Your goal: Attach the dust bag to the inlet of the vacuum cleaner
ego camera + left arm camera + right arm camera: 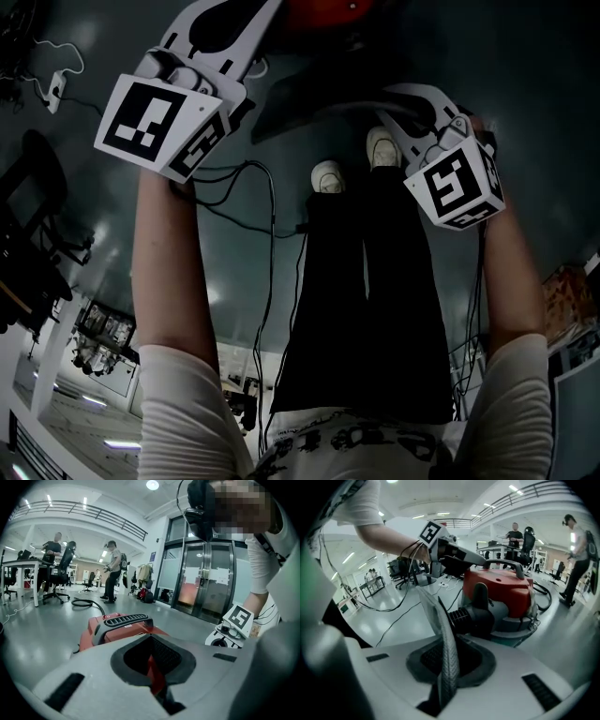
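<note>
A red vacuum cleaner (501, 590) stands on the grey floor, with its black ribbed inlet (471, 617) facing me. The dust bag (443, 634) is a thin grey textured sheet stretched between both grippers, just left of the inlet. My right gripper (446, 667) is shut on the bag's near edge. My left gripper (447, 552) grips the far edge. In the left gripper view the left gripper (152, 670) pinches a thin reddish strip, seemingly the bag seen edge-on, with the vacuum (117, 625) beyond. From the head view, the bag (300, 108) hangs dark between the left gripper (262, 52) and the right gripper (384, 103).
Black cables (267, 234) trail over the floor beside my legs and shoes (328, 176). A black hose (86, 603) lies on the floor. Several people (112, 569), office chairs (58, 581) and desks stand further back. Glass doors (206, 583) are to the right.
</note>
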Demonstrator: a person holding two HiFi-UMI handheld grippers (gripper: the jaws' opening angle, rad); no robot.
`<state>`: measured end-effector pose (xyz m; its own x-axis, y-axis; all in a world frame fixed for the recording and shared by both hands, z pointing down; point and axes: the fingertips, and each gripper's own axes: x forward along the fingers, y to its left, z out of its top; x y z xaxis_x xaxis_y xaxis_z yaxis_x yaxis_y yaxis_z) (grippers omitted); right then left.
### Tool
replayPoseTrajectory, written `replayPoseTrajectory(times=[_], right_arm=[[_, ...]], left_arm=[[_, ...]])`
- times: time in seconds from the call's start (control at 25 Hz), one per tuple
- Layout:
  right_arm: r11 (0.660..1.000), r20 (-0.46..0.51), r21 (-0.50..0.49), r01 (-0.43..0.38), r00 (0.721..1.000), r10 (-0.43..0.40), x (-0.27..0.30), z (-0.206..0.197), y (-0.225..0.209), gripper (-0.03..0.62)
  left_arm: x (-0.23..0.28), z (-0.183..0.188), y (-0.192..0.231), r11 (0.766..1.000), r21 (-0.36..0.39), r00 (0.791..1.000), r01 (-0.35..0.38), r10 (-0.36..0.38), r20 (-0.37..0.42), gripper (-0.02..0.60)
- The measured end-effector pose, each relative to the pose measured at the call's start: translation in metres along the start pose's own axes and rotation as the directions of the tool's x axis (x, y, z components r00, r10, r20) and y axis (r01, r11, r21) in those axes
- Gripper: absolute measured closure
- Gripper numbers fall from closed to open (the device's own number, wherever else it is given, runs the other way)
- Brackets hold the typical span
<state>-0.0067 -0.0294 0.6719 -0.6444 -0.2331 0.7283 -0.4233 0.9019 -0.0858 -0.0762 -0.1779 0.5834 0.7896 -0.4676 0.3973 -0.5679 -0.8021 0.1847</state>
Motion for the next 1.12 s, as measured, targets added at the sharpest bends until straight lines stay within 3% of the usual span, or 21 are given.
replayPoseTrajectory(times=[0.12,0.2,0.48,0.92,1.12], right_arm=[[0.991,0.042,0.135,0.015,0.999,-0.021,-0.004,-0.009,-0.003,0.569],[0.984,0.051,0.173,0.030,0.998,-0.039,-0.005,-0.010,-0.008,0.569],[0.989,0.038,0.139,0.043,0.998,-0.049,0.001,0.002,-0.015,0.569],[0.973,0.032,0.231,0.003,0.999,-0.010,-0.001,-0.005,-0.009,0.568],[0.970,0.039,0.240,0.046,0.998,-0.057,-0.003,-0.006,-0.011,0.547]], left_arm=[[0.002,-0.002,-0.002,1.000,0.001,1.000,0.010,-0.010,-0.010,0.580],[0.002,-0.001,-0.003,1.000,0.001,1.000,0.013,-0.013,-0.008,0.580],[-0.001,0.000,-0.001,1.000,-0.008,1.000,0.002,-0.002,0.009,0.580],[-0.002,0.000,-0.002,1.000,-0.011,1.000,0.008,-0.008,-0.003,0.580],[-0.001,0.001,-0.002,1.000,-0.012,1.000,-0.003,0.003,0.008,0.580]])
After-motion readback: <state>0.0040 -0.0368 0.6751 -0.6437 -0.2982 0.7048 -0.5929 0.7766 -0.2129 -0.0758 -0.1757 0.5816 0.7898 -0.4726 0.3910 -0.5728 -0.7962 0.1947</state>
